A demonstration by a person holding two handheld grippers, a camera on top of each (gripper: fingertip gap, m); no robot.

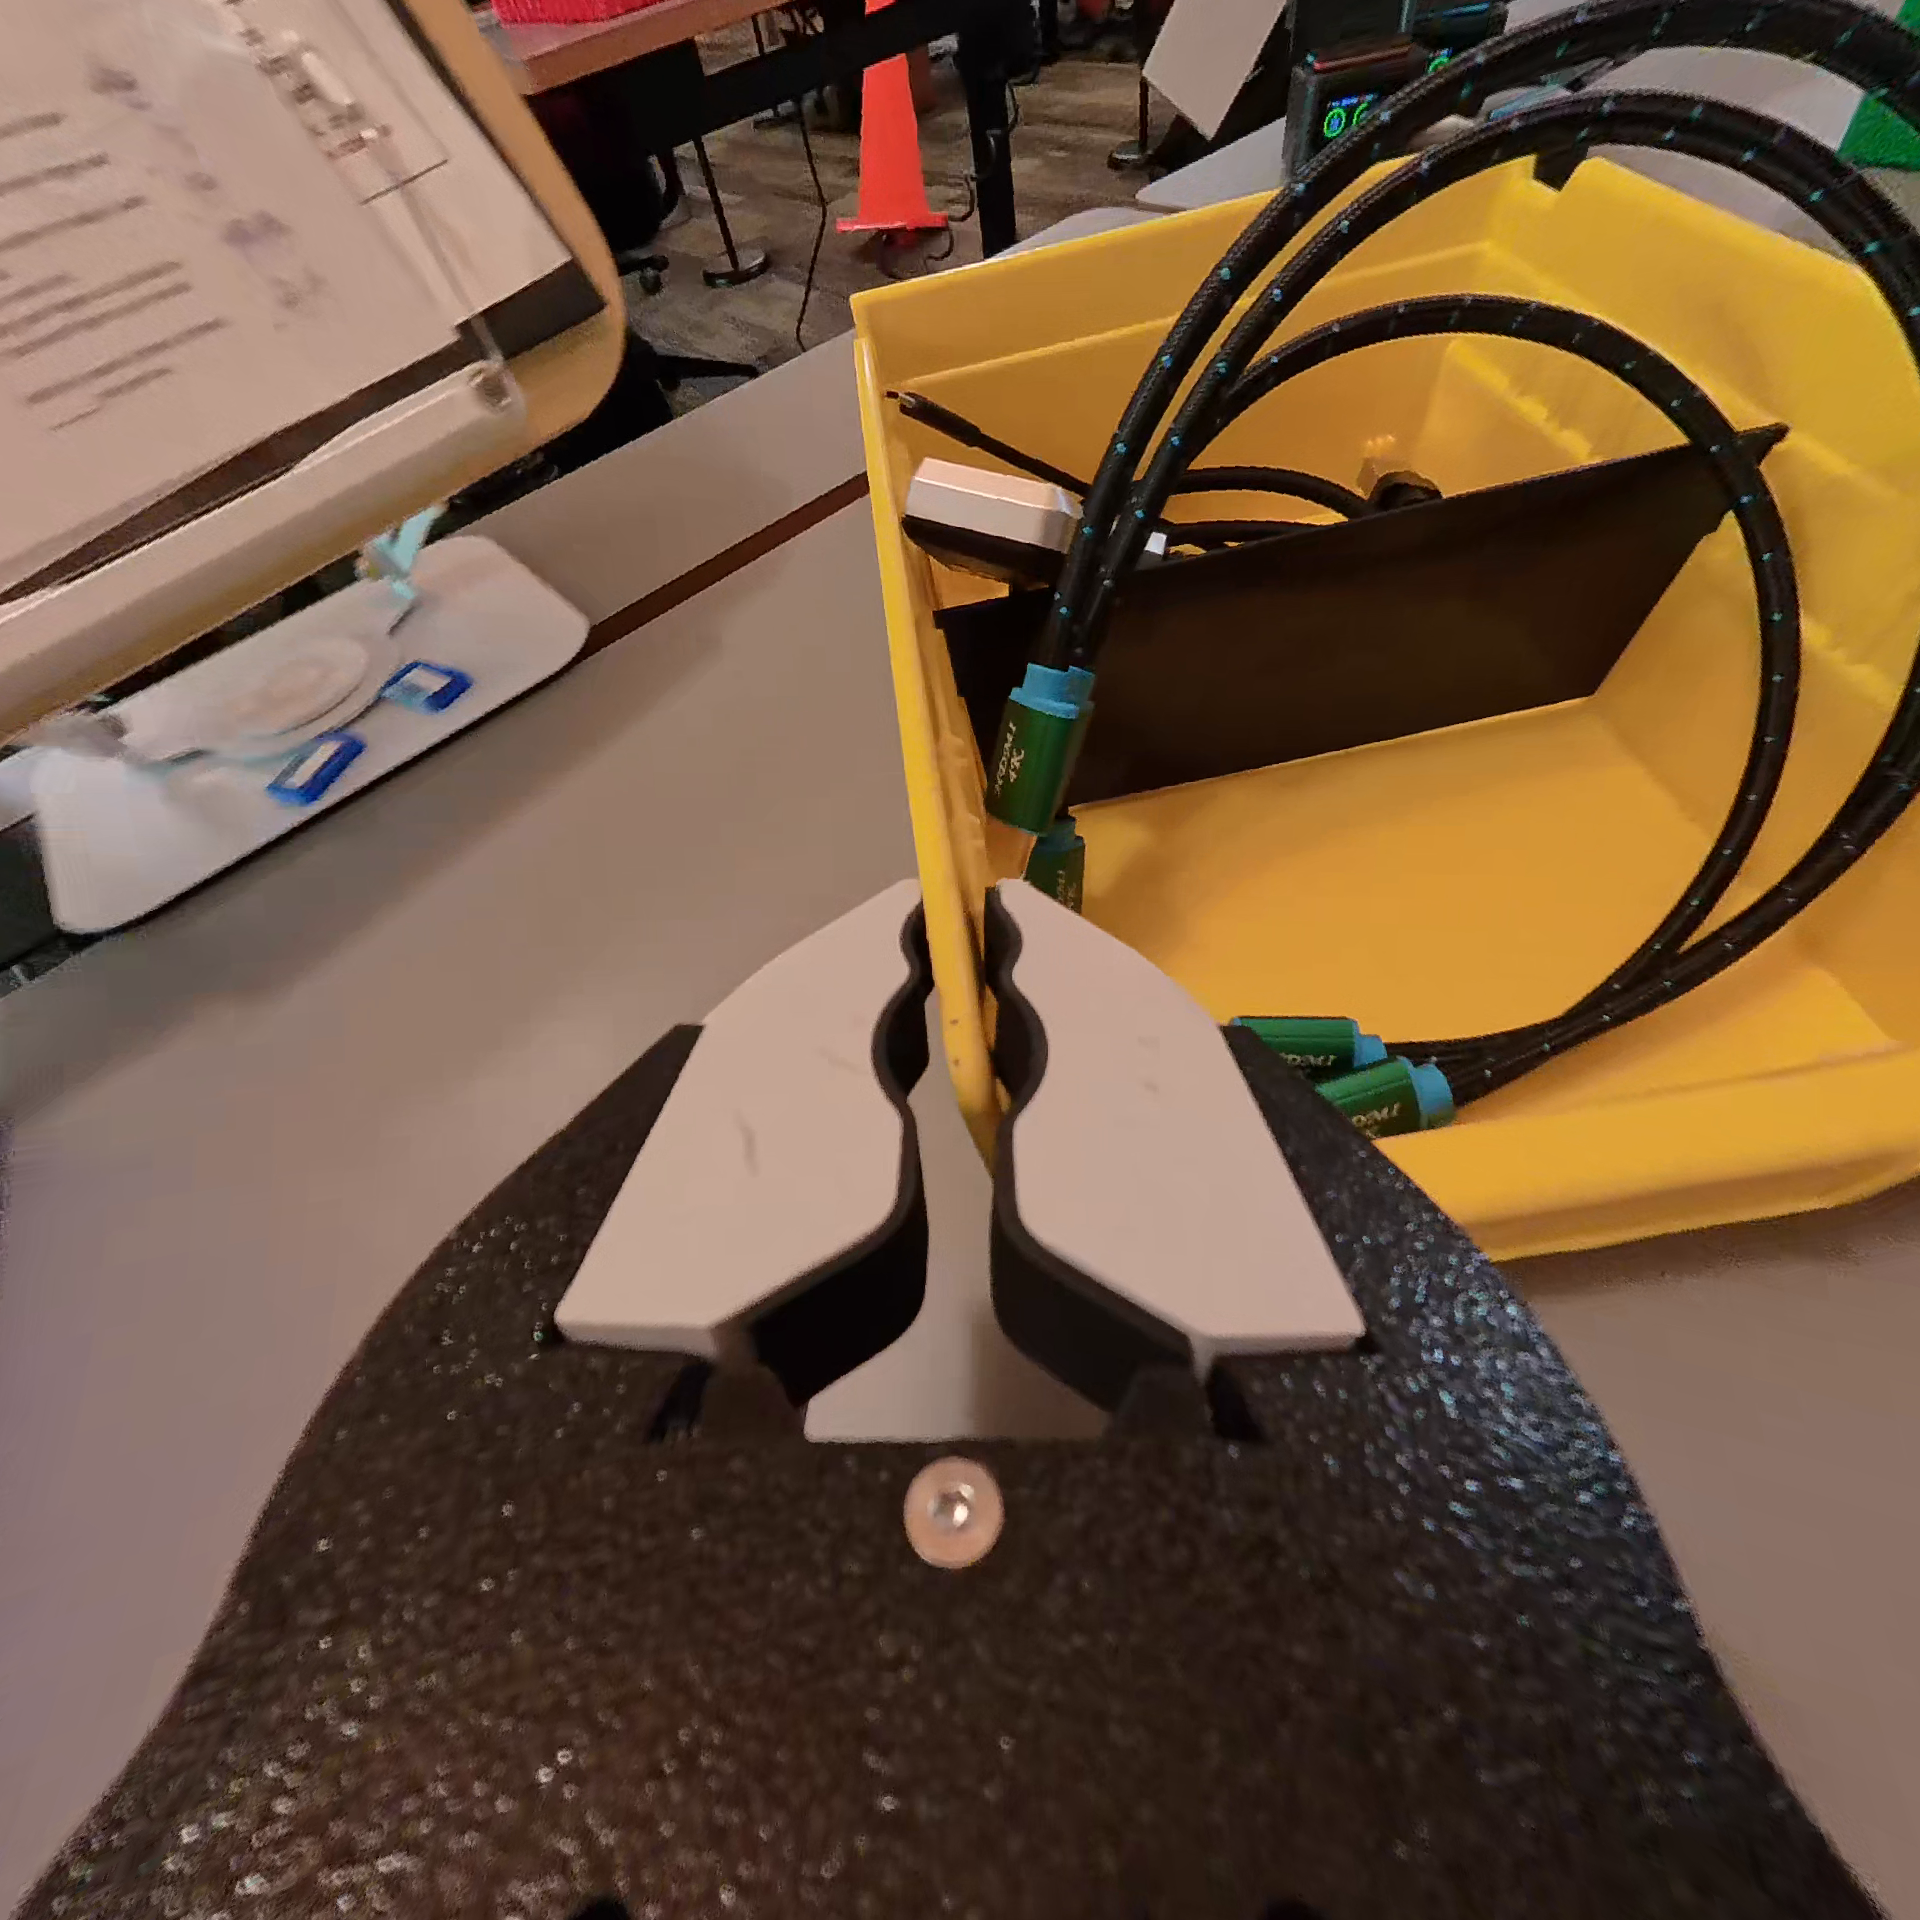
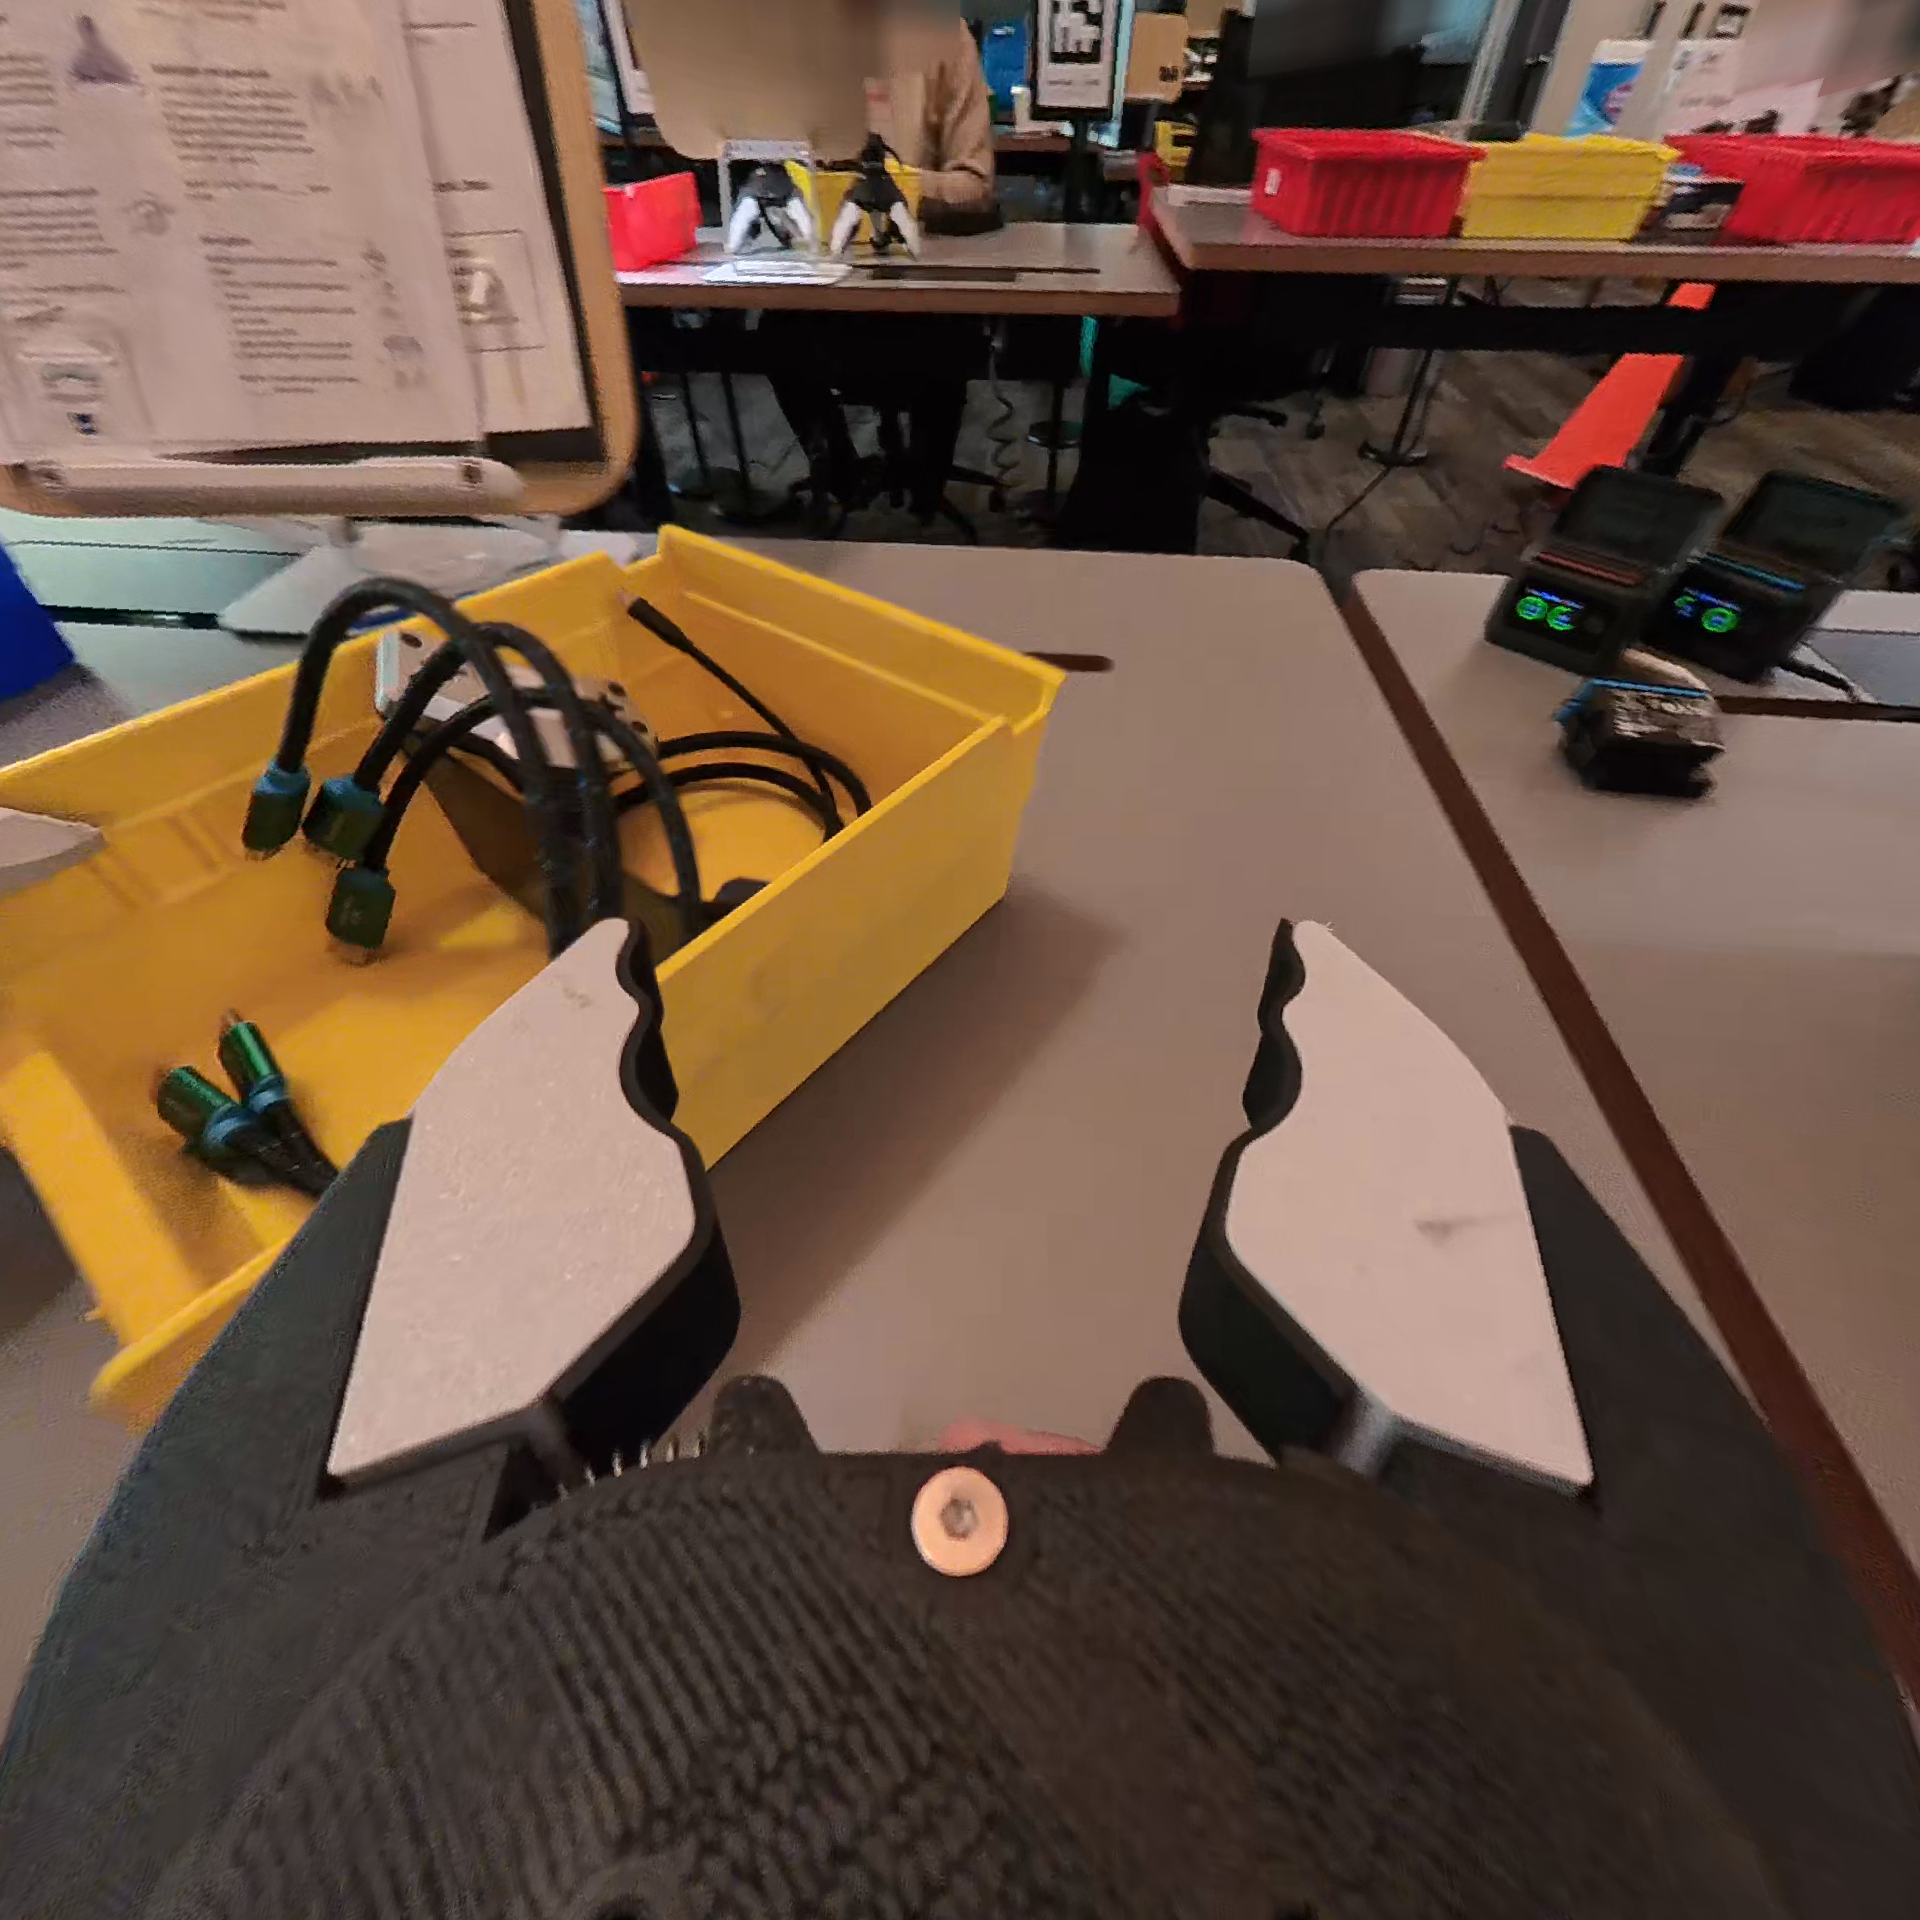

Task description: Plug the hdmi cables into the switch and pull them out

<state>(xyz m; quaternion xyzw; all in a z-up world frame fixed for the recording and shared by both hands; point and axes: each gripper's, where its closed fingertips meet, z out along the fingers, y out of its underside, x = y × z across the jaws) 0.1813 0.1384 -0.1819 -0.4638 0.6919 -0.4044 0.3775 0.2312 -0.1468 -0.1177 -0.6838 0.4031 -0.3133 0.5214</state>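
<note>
A yellow bin (image 1: 1039, 270) stands on the grey table and holds several black braided HDMI cables with green plugs (image 1: 1039, 743) and a silver switch box (image 1: 987, 509). My left gripper (image 1: 954, 904) is shut on the bin's left wall, which runs between the fingers. In the right wrist view the bin (image 2: 862, 831) is at the left, with the cables (image 2: 343, 810) draped over the switch (image 2: 561, 717). Two loose plugs (image 2: 223, 1107) lie on the bin floor. My right gripper (image 2: 956, 935) is open and empty above the table, just right of the bin.
A black divider (image 1: 1351, 644) crosses the bin. A paper stand (image 2: 260, 229) on a white base (image 1: 312, 727) is behind the bin at left. Two black devices with green screens (image 2: 1600, 582) and a black pack (image 2: 1636, 732) sit on the adjoining table, past a seam (image 2: 1558, 987).
</note>
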